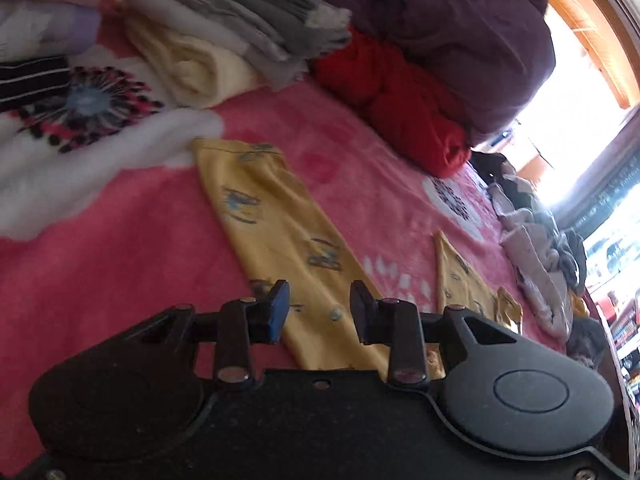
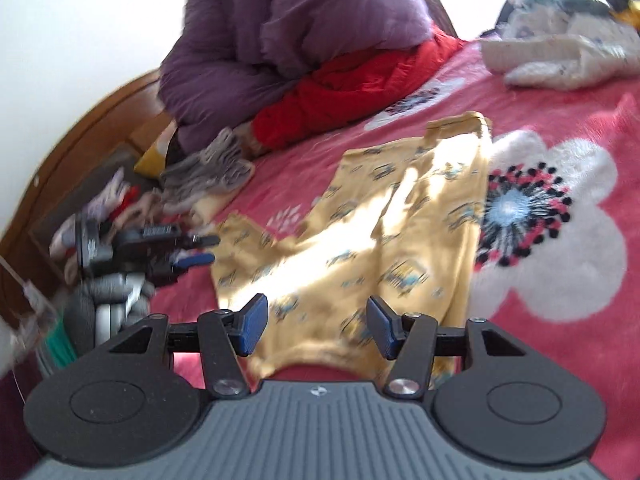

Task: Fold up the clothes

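Observation:
Yellow printed trousers (image 2: 380, 232) lie spread on the pink flowered blanket (image 2: 580, 360), with one leg reaching left and the waist toward me. My right gripper (image 2: 318, 316) hovers open over the waist end with nothing between its blue pads. In the left wrist view one yellow leg (image 1: 272, 216) runs from the middle down under my left gripper (image 1: 320, 304), which is open with a gap and no cloth pinched. Another yellow piece (image 1: 460, 280) shows to the right. The right wrist view shows the left gripper (image 2: 212, 249) beside the end of the left leg.
A grey and cream folded stack (image 1: 240, 28) sits at the back, with a red garment (image 1: 400, 92) and a purple duvet (image 1: 440, 20) behind. A loose pile of pale clothes (image 2: 560, 56) lies at the far right. A wooden headboard (image 2: 80, 128) edges the bed.

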The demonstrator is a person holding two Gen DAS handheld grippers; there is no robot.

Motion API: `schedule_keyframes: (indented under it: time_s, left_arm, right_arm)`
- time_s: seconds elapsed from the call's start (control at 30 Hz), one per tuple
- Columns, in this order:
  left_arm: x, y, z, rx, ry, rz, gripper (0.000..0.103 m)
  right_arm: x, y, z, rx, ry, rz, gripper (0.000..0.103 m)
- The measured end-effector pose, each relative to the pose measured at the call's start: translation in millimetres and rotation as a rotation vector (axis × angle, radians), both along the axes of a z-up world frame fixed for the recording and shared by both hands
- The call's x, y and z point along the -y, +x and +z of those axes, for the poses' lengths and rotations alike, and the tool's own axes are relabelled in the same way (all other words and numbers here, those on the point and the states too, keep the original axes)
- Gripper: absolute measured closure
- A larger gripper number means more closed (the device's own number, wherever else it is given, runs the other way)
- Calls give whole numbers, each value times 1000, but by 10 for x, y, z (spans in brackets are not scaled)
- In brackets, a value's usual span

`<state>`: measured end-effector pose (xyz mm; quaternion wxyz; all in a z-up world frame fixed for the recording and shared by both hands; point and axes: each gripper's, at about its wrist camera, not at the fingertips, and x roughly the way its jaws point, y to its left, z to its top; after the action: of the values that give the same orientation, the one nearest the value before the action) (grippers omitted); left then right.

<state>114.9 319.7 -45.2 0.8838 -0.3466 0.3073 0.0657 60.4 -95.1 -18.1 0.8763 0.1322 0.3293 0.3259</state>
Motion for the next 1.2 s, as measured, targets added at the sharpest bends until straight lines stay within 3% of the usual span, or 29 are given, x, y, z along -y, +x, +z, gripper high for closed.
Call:
schedule_keyframes:
  time_s: [0.17, 0.33, 0.47, 0.67, 0.87, 1.03, 1.17, 1.2]
  left_arm:
    - [-13, -71, -110, -48, -109, -4, 73]
    - [194, -65, -156, -54, -159, -110, 73]
    - [188, -49, -227, -62, -181, -86, 73]
    - [136, -33, -217, -63, -213, -68, 73]
    - [-166, 61, -237, -29, -205, 49, 73]
    - [-450, 138, -258, -16, -270, 160, 75]
    - [-569, 254, -261, -15, -287, 217, 79]
    - [-569, 285, -244, -18, -264, 217, 92]
  right_arm:
    - [-766, -409, 115, 252, -333, 115, 48]
    - [-1571, -643, 3, 435, -591, 237, 48]
    - [-1993, -603, -74, 485, -685, 239, 48]
    - [-2286, -450, -234, 514, -837, 217, 48]
    - [-2306, -437, -354, 479, -846, 230, 48]
    - [-2256, -435, -349, 439, -810, 223, 48]
    - [-2039, -424, -246, 329, -661, 200, 48]
    - [-1934, -406, -202, 287, -596, 192, 48]
